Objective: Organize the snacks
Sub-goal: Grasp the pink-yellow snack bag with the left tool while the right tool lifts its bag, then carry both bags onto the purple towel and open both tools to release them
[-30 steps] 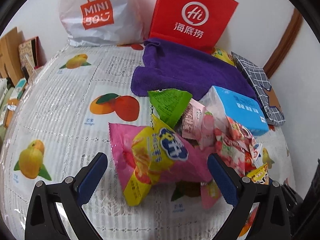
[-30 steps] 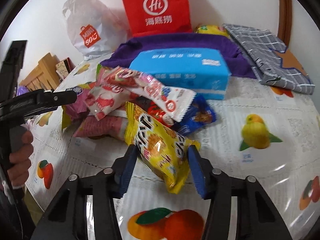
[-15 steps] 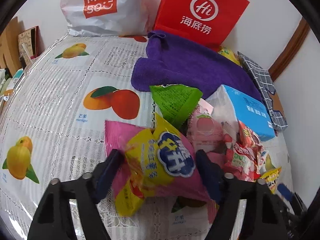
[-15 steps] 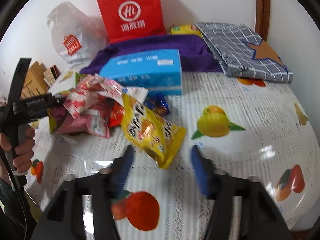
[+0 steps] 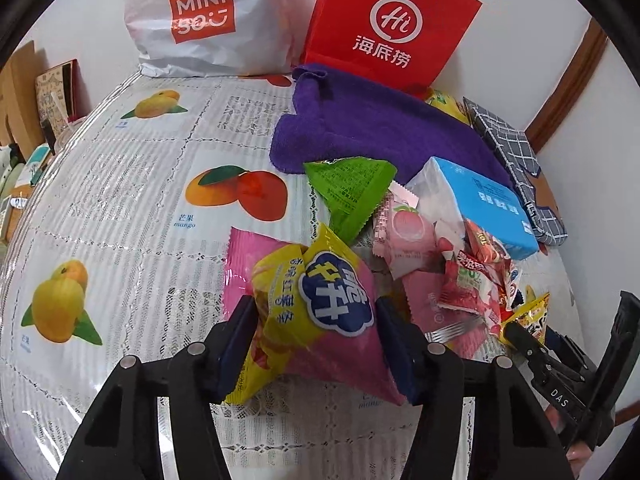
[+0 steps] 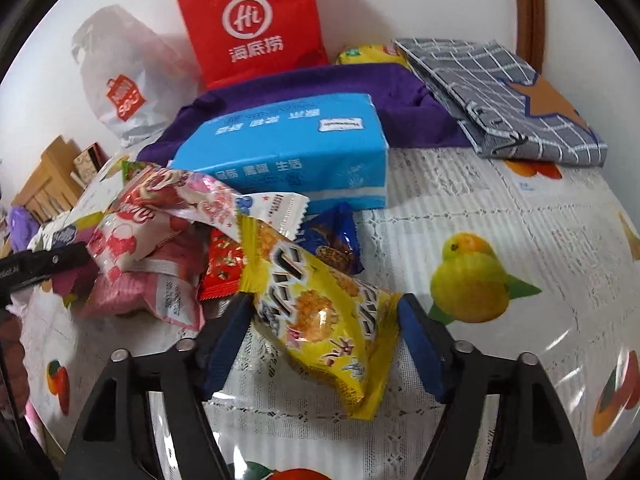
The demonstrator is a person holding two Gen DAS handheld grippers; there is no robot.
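On the fruit-print bench [image 5: 120, 216], a pink-and-yellow snack bag [image 5: 316, 312] sits pinched in the left hand-held gripper [image 5: 316, 344], whose jaws have just been closing. The right hand-held gripper [image 6: 320, 344], also narrowing, brackets a yellow snack bag [image 6: 324, 316] without a clear squeeze.

Left gripper [image 5: 316, 344] just closing, pads squeezing a packet; right gripper [image 6: 320, 344] angled down, jaws just narrowing.

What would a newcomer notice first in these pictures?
A bright heap of snack packets lies on the fruit-print tablecloth. The left gripper pinches a pink and yellow packet. A red paper bag stands at the wall.
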